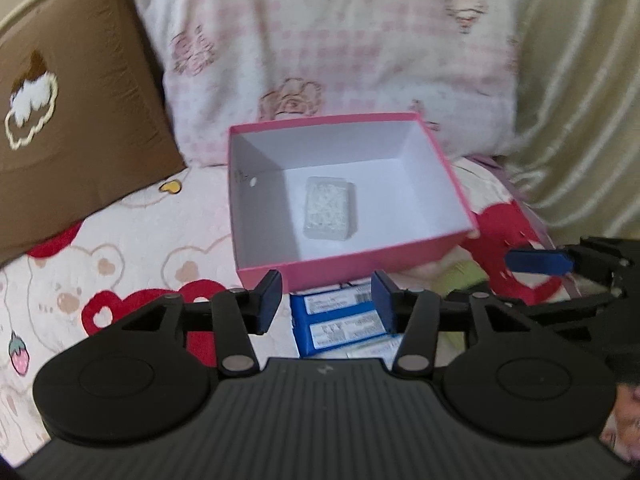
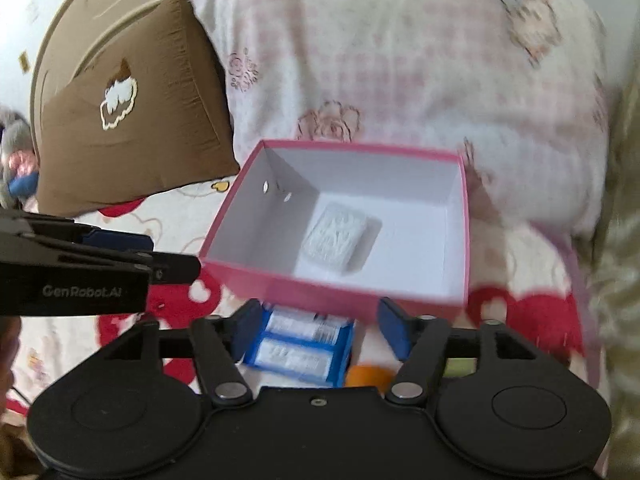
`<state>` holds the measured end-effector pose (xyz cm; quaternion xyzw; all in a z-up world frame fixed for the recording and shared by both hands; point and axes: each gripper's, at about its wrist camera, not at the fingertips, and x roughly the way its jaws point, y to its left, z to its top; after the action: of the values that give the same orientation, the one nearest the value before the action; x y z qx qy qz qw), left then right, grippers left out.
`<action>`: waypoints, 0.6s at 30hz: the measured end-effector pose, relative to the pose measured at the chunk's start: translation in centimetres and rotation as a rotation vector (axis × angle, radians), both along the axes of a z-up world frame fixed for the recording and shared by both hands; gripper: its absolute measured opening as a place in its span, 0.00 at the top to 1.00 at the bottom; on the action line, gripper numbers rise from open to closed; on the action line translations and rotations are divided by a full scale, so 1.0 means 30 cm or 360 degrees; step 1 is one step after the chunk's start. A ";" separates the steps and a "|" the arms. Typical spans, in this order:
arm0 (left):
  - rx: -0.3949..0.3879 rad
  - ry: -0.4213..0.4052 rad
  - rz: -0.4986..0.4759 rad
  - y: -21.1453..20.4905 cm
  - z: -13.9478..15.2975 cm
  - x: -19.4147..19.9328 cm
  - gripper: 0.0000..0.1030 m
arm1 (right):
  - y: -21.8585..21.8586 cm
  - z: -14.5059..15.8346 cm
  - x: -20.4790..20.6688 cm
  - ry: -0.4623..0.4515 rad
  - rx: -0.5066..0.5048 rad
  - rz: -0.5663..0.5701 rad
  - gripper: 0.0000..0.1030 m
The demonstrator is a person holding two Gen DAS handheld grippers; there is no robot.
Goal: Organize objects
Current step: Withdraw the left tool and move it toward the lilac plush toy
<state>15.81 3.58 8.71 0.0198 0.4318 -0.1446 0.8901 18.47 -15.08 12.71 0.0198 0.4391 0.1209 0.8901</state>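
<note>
pink box (image 1: 360,268) beyond open tools

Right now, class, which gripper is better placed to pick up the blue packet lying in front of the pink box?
Likely the left gripper: open, the blue packet centred between its fingers. The right gripper has it off-centre, leftward.

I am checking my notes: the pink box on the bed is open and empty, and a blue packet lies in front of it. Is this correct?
Not quite: the pink box is open but not empty. A white embossed block lies on its floor, clearest in the right wrist view. The blue packet does lie in front of it.
</note>
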 end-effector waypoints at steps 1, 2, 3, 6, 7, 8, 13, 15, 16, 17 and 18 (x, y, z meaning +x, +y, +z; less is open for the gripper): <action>0.0004 -0.0003 -0.0019 0.003 0.008 -0.019 0.53 | -0.008 0.005 -0.023 0.0000 0.0007 -0.0014 0.26; 0.0007 -0.0006 -0.0030 0.004 0.014 -0.035 0.50 | -0.016 0.009 -0.049 -0.0014 0.0010 -0.0021 0.20; 0.0015 -0.0011 -0.0041 0.007 0.018 -0.051 0.49 | -0.021 0.012 -0.073 -0.0037 0.0005 -0.0020 0.16; 0.0031 0.0001 -0.0056 0.015 0.019 -0.084 0.43 | -0.031 0.015 -0.132 -0.0073 0.0000 -0.0022 0.12; 0.0035 0.0003 -0.0062 0.018 0.016 -0.097 0.39 | -0.033 0.016 -0.148 -0.0072 0.0014 -0.0016 0.12; 0.0030 0.0010 -0.0070 0.021 0.012 -0.105 0.37 | -0.036 0.014 -0.163 -0.0070 0.0036 -0.0019 0.12; -0.0001 0.0030 -0.0089 0.037 -0.031 -0.141 0.25 | -0.035 -0.017 -0.231 -0.0040 0.0123 -0.0009 0.12; -0.0002 0.0017 -0.0085 0.043 -0.056 -0.155 0.21 | -0.028 -0.041 -0.250 -0.0022 0.0146 0.0001 0.12; -0.0006 0.0015 -0.0093 0.046 -0.067 -0.159 0.18 | -0.024 -0.055 -0.258 -0.0009 0.0161 -0.0005 0.12; -0.0010 0.0023 -0.0095 0.050 -0.082 -0.162 0.16 | -0.022 -0.069 -0.265 0.0006 0.0181 -0.0006 0.12; -0.0007 0.0029 -0.0093 0.053 -0.094 -0.165 0.16 | -0.018 -0.082 -0.272 0.0022 0.0196 -0.0003 0.12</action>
<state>10.86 5.17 5.90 0.0290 0.4387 -0.1717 0.8816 10.31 -15.63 10.26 0.0756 0.4370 0.1467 0.8842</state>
